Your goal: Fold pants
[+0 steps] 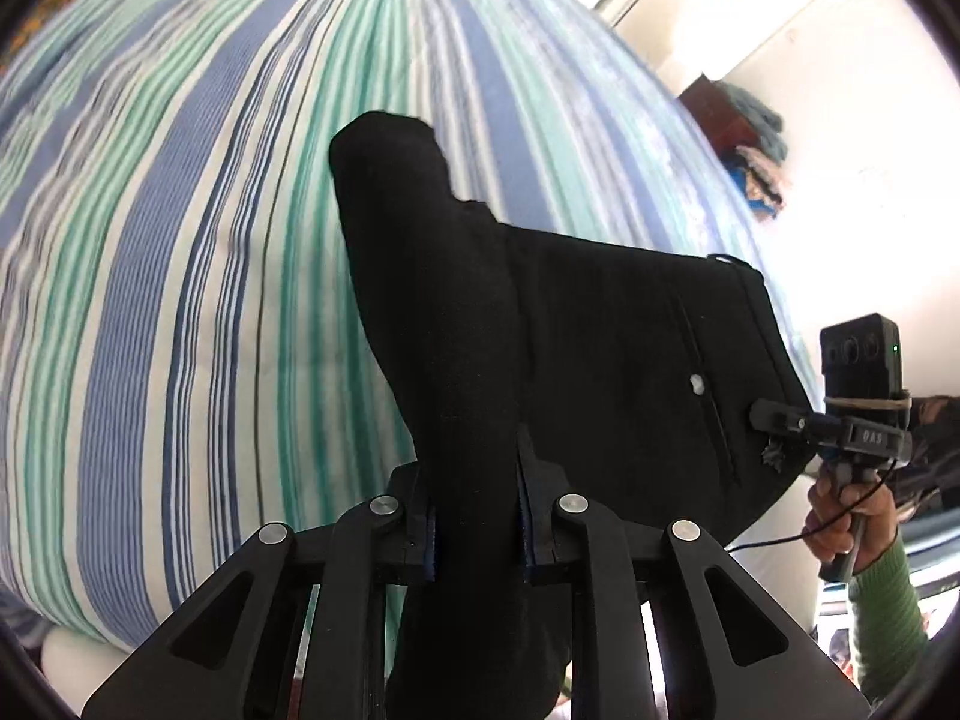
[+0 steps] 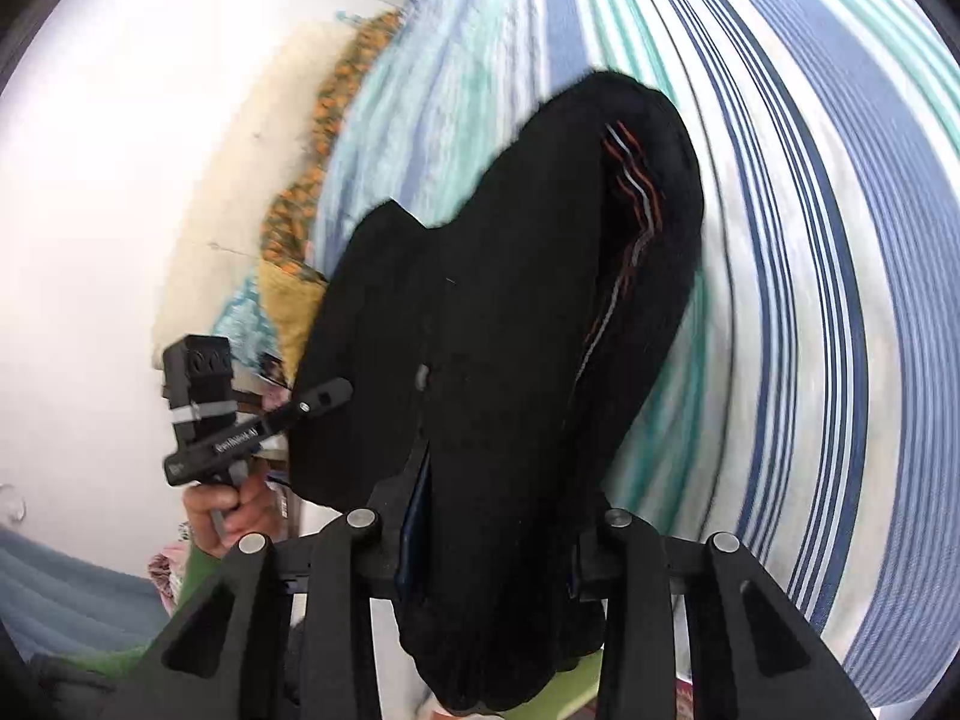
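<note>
The black pants hang above the striped bed, held by both grippers. My left gripper is shut on a bunched black part of the pants that runs up between its fingers. My right gripper is shut on another part of the pants, where an orange and grey stripe shows. The right gripper also shows in the left wrist view, clamped on the pants' edge near a pocket slit. The left gripper shows in the right wrist view at the pants' other edge.
The bed has a sheet of blue, green and white stripes. An orange patterned cloth lies along its far edge by a white wall. A dark shelf with folded cloth stands by the wall.
</note>
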`<control>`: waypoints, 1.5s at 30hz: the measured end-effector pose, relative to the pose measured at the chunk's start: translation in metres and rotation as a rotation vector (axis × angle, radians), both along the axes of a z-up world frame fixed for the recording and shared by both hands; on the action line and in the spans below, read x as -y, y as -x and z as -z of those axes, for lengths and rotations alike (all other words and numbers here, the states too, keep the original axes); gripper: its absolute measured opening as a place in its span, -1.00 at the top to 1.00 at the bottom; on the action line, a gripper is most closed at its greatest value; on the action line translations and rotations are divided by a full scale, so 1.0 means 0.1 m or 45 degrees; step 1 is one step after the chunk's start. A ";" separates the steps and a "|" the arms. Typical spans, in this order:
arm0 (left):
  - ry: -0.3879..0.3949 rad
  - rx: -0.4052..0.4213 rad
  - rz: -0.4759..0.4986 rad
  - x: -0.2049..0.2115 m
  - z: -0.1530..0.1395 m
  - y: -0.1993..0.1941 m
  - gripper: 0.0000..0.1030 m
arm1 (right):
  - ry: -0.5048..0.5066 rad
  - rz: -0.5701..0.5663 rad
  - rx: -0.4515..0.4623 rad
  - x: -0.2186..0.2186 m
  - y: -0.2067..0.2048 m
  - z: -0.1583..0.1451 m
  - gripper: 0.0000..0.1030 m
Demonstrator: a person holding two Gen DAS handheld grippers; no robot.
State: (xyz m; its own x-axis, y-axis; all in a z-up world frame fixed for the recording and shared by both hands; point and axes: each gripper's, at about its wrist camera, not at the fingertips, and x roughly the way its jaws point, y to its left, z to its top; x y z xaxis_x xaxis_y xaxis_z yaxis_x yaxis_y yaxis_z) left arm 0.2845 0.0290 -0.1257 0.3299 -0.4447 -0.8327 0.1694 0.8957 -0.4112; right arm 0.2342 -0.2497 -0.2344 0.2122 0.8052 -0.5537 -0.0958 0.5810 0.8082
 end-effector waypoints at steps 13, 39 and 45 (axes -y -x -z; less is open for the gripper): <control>-0.735 0.418 -0.176 0.51 0.49 -0.06 -0.37 | 0.477 0.240 0.116 0.66 -0.38 -0.29 -0.54; -0.603 0.540 -0.379 0.64 -0.37 0.90 -0.95 | 1.018 0.533 0.378 0.17 1.35 -0.63 -1.00; -0.580 0.513 -0.306 0.71 -0.44 0.94 -0.95 | 1.087 0.511 0.514 0.00 1.46 -0.87 -1.00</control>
